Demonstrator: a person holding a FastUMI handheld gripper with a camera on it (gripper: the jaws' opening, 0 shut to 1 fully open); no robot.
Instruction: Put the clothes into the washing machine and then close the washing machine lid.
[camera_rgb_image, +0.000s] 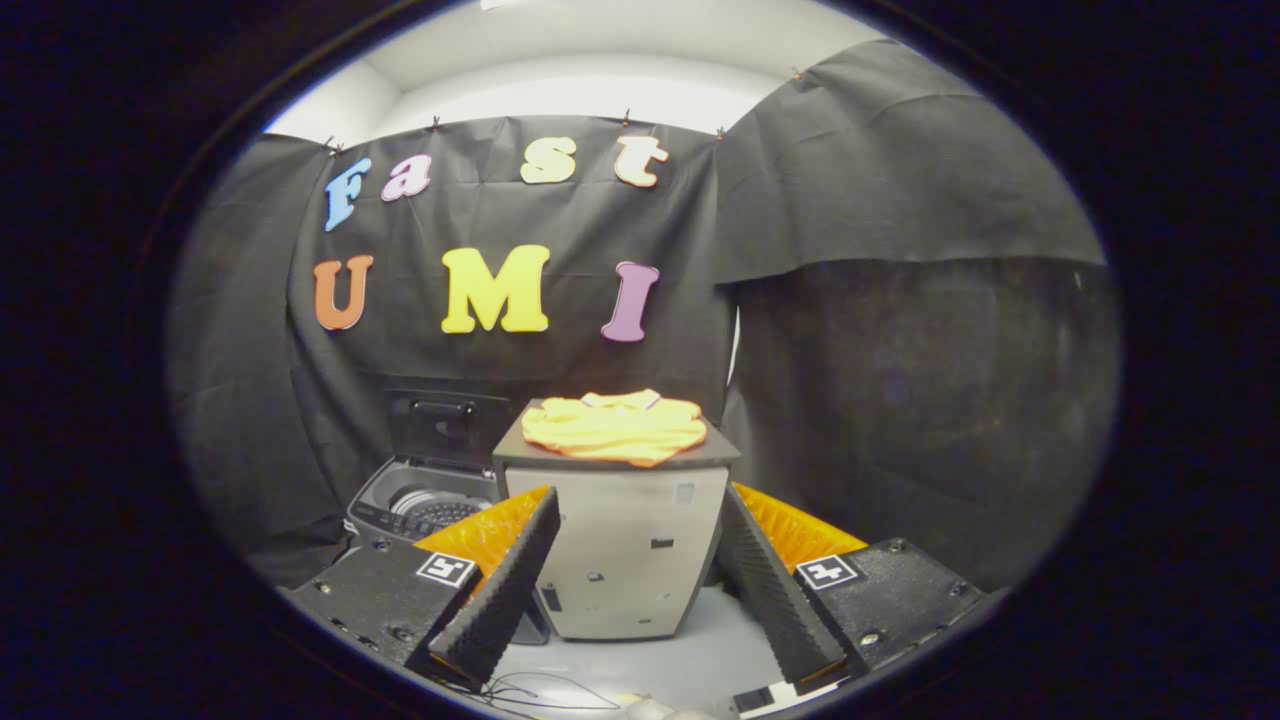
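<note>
The gripper (640, 600) stands wide and empty. At twelve o'clock beyond it, the clothes (615, 428) lie on a cabinet (620, 540); the washing machine (425, 505), lid (447, 428) up, sits at ten. The pickup hasn't begun, I'd say; next it must reach forward and pinch the cloth.

— What sort of place is this?
— A staged recording booth, not a real laundry room. Black cloth (900, 200) is pinned up as walls, with a white room wall (560, 85) showing above it.
— And the homely part?
— A small top-loading washing machine (425, 500), lid up, beside a grey cabinet (625, 550) carrying folded yellow clothes (615, 428).
</note>
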